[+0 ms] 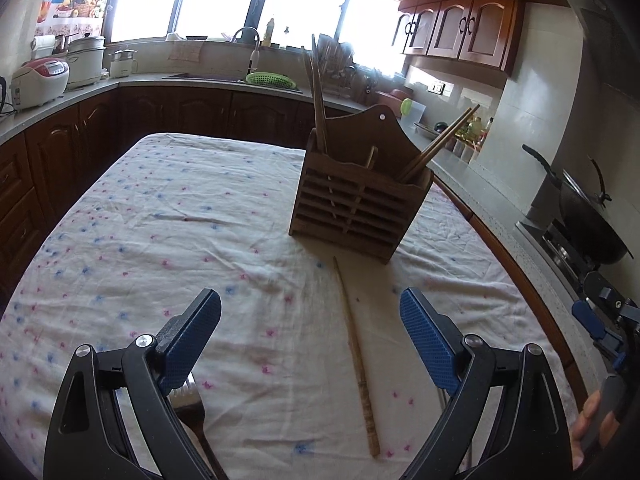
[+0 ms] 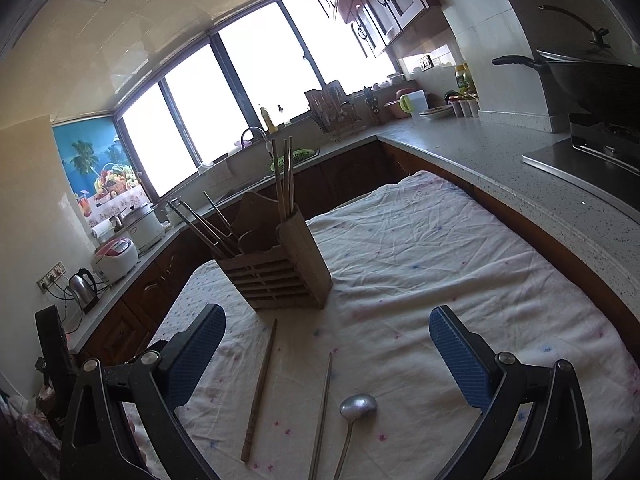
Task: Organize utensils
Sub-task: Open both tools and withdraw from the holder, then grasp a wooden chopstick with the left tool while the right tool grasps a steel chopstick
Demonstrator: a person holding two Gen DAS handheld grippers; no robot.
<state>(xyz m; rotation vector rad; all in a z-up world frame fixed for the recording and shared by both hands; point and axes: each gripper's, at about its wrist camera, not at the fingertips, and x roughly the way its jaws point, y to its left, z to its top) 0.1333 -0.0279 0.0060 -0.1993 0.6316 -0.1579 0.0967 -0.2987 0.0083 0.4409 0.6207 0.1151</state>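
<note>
Both grippers, left [image 1: 310, 336] and right [image 2: 327, 344], hover with jaws spread; 1 wooden chopstick [image 1: 357, 360] lies before the holder [image 1: 352, 212], apparently untouched.

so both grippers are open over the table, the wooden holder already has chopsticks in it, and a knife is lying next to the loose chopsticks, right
Not quite: it is a metal spoon, not a knife, lying beside the loose chopsticks, as the right wrist view shows. The rest holds: the left gripper and right gripper are open, and the wooden holder already has chopsticks in it.
</note>
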